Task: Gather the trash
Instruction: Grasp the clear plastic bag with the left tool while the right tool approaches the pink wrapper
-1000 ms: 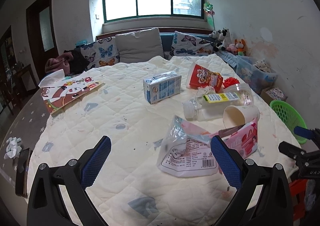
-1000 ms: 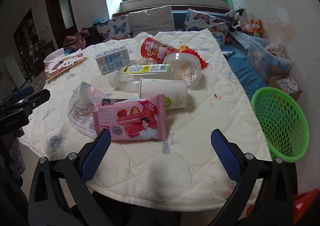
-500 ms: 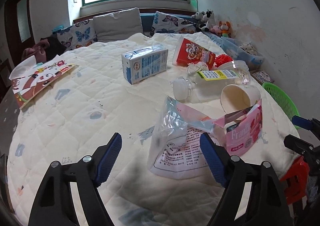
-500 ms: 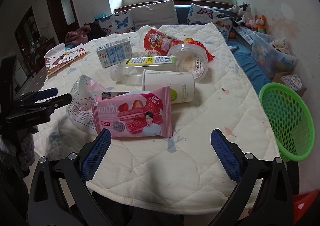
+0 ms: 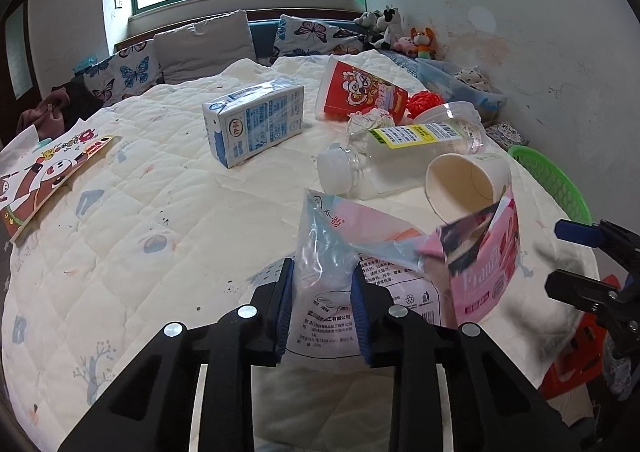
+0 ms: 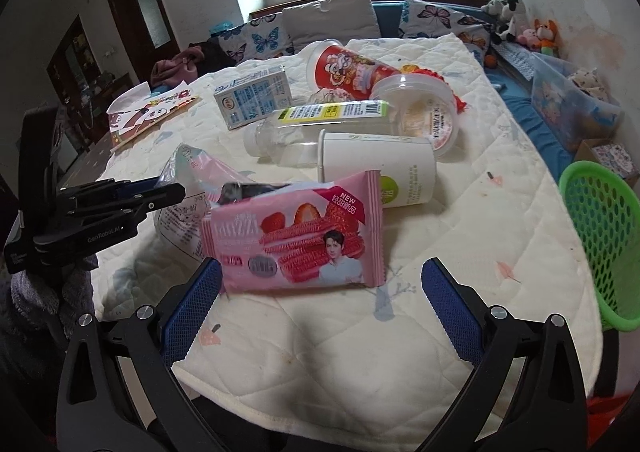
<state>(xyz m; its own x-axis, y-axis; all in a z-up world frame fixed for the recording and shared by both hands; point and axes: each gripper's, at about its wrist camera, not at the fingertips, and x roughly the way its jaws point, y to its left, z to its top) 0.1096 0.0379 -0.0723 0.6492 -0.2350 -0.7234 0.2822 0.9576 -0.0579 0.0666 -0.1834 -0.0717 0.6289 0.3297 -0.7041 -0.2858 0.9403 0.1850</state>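
On the quilted counter (image 5: 168, 220), the left gripper (image 5: 322, 284) has just closed onto a clear plastic bag (image 5: 328, 252); the right gripper (image 6: 320, 284) gapes before a pink biscuit packet (image 6: 296, 240).

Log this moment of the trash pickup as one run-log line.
left gripper: closed on clear plastic bag | right gripper: open, before pink wrapper | green basket: waiting

One milk carton (image 5: 252, 124), one clear bottle (image 5: 400, 156), one white paper cup (image 5: 466, 182), one red cup (image 5: 360, 94), one clear tub (image 6: 416, 112), two wrappers, pink (image 6: 300, 240) and clear (image 5: 328, 264), one green basket (image 6: 604, 236), one picture book (image 5: 44, 176).
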